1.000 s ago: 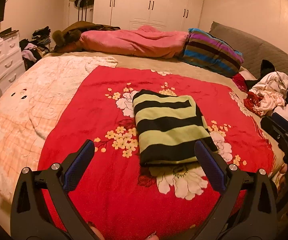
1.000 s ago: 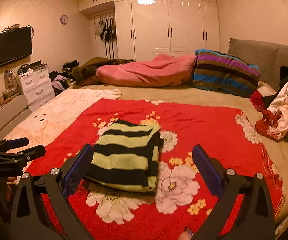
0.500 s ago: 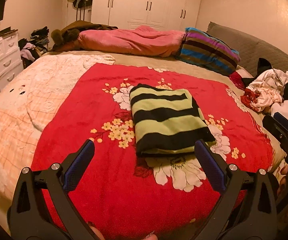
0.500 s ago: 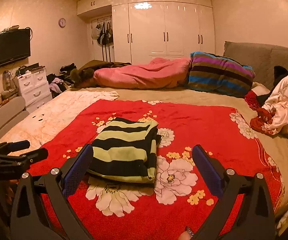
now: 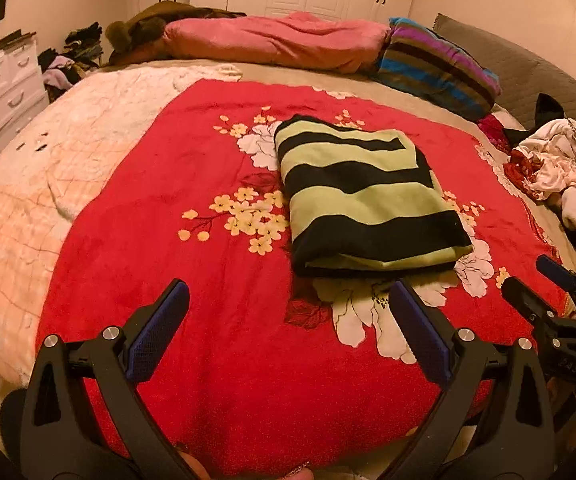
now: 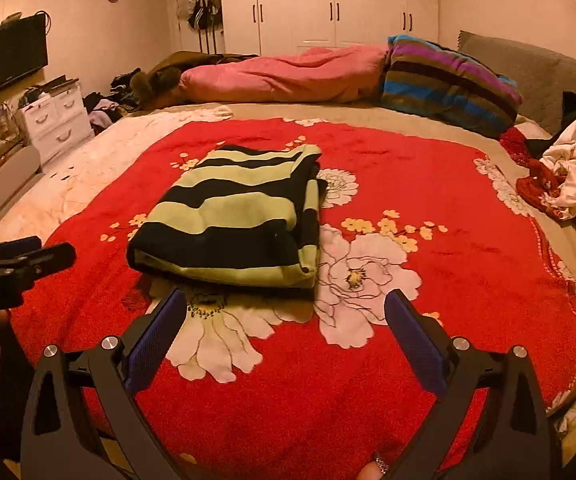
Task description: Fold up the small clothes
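Green-and-black stripes mark the folded garment (image 5: 361,196), a compact rectangle lying flat on the red floral blanket (image 5: 192,184) near the middle of the bed. Its folding looks finished: the layers are stacked and the edges fairly square, with the thick folded edge facing the person.

Its long axis runs away from the person, toward the pink duvet (image 5: 276,40) and the striped pillow (image 5: 439,66) at the far side.

From the left gripper (image 5: 288,300) the bundle lies ahead and to the right, its near edge just beyond the right-hand fingertip. From the right gripper (image 6: 286,308) it lies ahead and slightly left, its near edge just beyond the tips and roughly centred toward the left finger. Both sit close to that near edge; I judge the right gripper the better aligned with it. Neither touches the cloth. Both pairs of fingers are spread wide and hold nothing.

Farther out, a heap of unfolded clothes (image 6: 567,168) lies at the right edge of the bed, well apart from the bundle and on the right gripper's side. If another piece is to be folded, that hand seems the natural one to reach for it.
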